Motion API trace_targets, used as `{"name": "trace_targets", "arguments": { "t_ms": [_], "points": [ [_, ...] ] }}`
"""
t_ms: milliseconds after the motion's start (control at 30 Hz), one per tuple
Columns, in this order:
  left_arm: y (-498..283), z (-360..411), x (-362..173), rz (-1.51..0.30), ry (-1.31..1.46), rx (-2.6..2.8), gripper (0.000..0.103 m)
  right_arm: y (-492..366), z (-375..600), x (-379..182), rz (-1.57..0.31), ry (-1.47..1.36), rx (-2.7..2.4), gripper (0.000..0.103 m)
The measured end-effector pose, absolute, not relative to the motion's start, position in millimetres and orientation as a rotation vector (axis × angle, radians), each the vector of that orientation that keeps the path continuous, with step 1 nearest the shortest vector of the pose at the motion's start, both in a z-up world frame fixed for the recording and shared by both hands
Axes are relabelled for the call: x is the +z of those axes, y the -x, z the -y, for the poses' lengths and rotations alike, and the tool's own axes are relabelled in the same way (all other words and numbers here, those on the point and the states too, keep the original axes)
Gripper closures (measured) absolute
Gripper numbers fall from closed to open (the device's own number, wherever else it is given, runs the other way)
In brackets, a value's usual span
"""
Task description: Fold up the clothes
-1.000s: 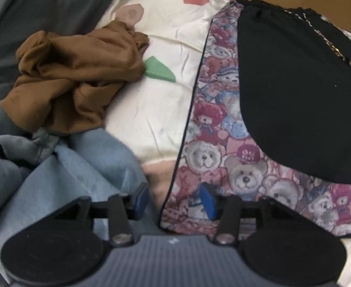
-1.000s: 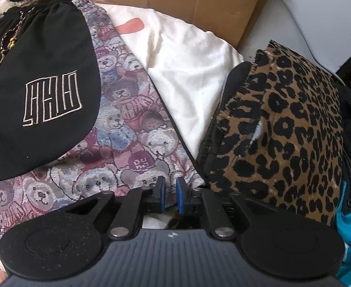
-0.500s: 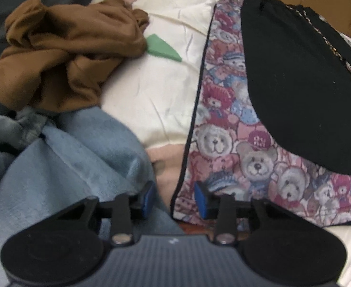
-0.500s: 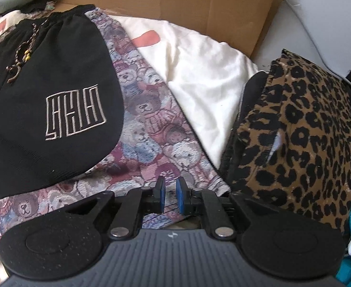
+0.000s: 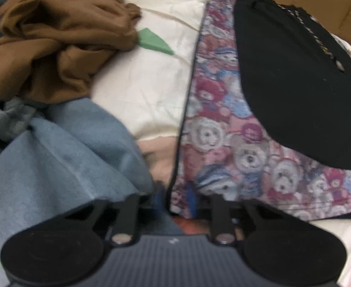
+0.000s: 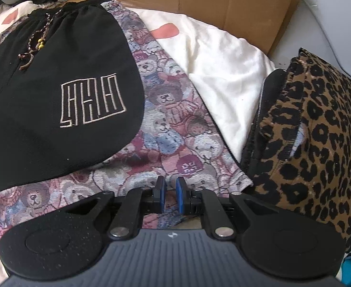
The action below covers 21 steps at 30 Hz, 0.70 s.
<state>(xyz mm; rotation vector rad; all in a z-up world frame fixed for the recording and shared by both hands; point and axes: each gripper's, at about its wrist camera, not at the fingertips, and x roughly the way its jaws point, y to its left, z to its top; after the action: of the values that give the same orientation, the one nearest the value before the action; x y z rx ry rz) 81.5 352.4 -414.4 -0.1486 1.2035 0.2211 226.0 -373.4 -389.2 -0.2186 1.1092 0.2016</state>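
Note:
A pair of shorts with black front panels and teddy-bear print sides [image 5: 213, 129] lies flat on a cream sheet [image 5: 146, 71]; in the right wrist view [image 6: 170, 124] it shows an embroidered logo and a beaded drawstring. My left gripper [image 5: 174, 195] sits at the shorts' lower left hem corner, its blue pads closing around the edge; the view is blurred. My right gripper [image 6: 170, 197] is shut on the lower right hem of the shorts.
A crumpled brown garment [image 5: 55, 43] and a blue-grey garment [image 5: 55, 157] lie left of the shorts. A leopard-print garment [image 6: 319, 143] lies to the right. A cardboard box wall [image 6: 199, 2] stands behind the sheet.
My left gripper has moved forward onto the hem corner and its jaws have narrowed. The right gripper has drawn back slightly, still pinching the hem.

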Motion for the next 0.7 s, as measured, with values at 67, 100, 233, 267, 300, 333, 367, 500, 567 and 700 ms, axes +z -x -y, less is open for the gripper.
{"name": "trace_targets", "arguments": {
  "t_ms": [67, 100, 233, 267, 300, 333, 367, 500, 567, 700],
  "points": [
    [-84.1, -349.0, -413.9, -1.214, 0.127, 0.21, 0.09, -225.6, 370.9, -389.0, -1.107, 0.212, 0.214, 0.087],
    [-84.1, -349.1, -413.5, -1.216, 0.125, 0.206, 0.092, -225.5, 369.3, -389.0, -1.106, 0.214, 0.218, 0.087],
    [-79.9, -351.7, -402.6, -1.208, 0.159, 0.217, 0.097, -223.9, 366.2, -386.5, -1.1, 0.202, 0.236, 0.087],
    [-78.7, -350.6, -398.4, -1.203, 0.16, 0.218, 0.097, -223.5, 366.0, -385.2, -1.097, 0.198, 0.24, 0.087],
    [-77.6, -349.5, -394.4, -1.197, 0.159, 0.216, 0.097, -223.0, 366.0, -383.6, -1.094, 0.194, 0.241, 0.087],
    [-76.6, -348.3, -389.8, -1.191, 0.16, 0.216, 0.097, -222.5, 366.0, -382.1, -1.091, 0.19, 0.243, 0.087],
    [-75.4, -348.0, -385.4, -1.186, 0.165, 0.217, 0.097, -222.3, 366.3, -380.3, -1.088, 0.184, 0.241, 0.087],
    [-74.7, -349.2, -366.7, -1.172, 0.212, 0.238, 0.097, -219.3, 366.8, -374.0, -1.08, 0.139, 0.236, 0.087],
    [-75.4, -349.4, -356.9, -1.162, 0.237, 0.25, 0.098, -216.1, 364.8, -372.3, -1.076, 0.116, 0.242, 0.087],
    [-83.7, -345.5, -334.0, -1.148, 0.27, 0.259, 0.098, -206.6, 353.9, -372.4, -1.07, 0.088, 0.288, 0.087]
  ]
}}
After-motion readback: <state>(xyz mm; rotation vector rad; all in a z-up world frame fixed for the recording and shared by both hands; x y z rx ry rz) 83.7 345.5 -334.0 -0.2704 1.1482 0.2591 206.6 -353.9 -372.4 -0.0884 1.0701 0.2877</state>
